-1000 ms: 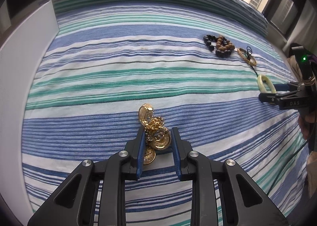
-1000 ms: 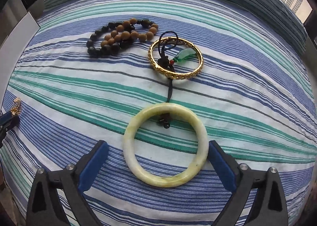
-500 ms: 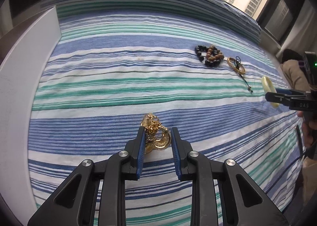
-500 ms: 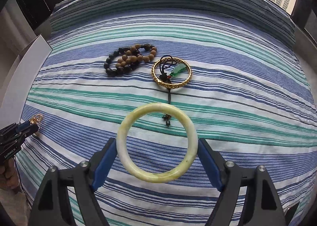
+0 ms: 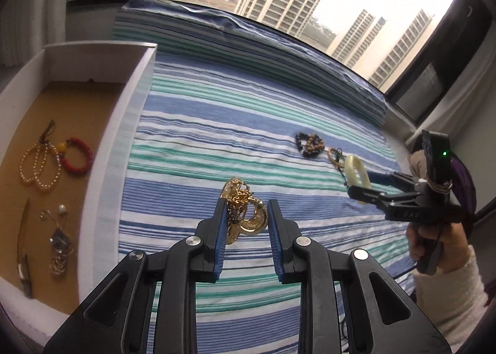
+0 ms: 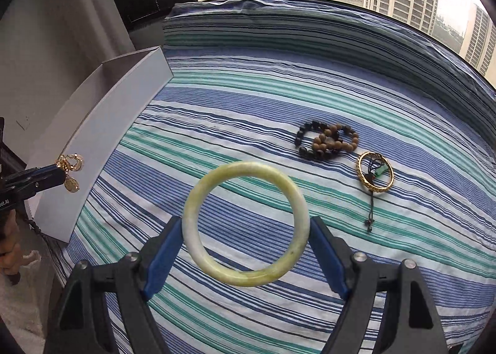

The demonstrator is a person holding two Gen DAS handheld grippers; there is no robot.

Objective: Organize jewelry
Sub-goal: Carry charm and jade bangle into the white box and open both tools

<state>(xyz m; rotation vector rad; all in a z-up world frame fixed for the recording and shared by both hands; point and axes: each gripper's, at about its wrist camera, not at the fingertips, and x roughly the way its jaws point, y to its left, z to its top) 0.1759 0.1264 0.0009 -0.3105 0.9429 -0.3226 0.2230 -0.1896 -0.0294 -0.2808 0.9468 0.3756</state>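
Gripping gold chain bundle, left hand-held gripper holds it above striped bed, beside white box. Right hand-held gripper clamps pale jade bangle aloft. Bead bracelets, gold bangle lie on bed.

Striped bed, bead bracelets, gold bangle, box

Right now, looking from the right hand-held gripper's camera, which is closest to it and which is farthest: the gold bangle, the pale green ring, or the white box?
1. Pale green ring: between the right hand-held gripper's fingers.
2. Gold bangle: lying on the striped sheet, ahead and to the right.
3. White box: far off at the left edge of the bed.
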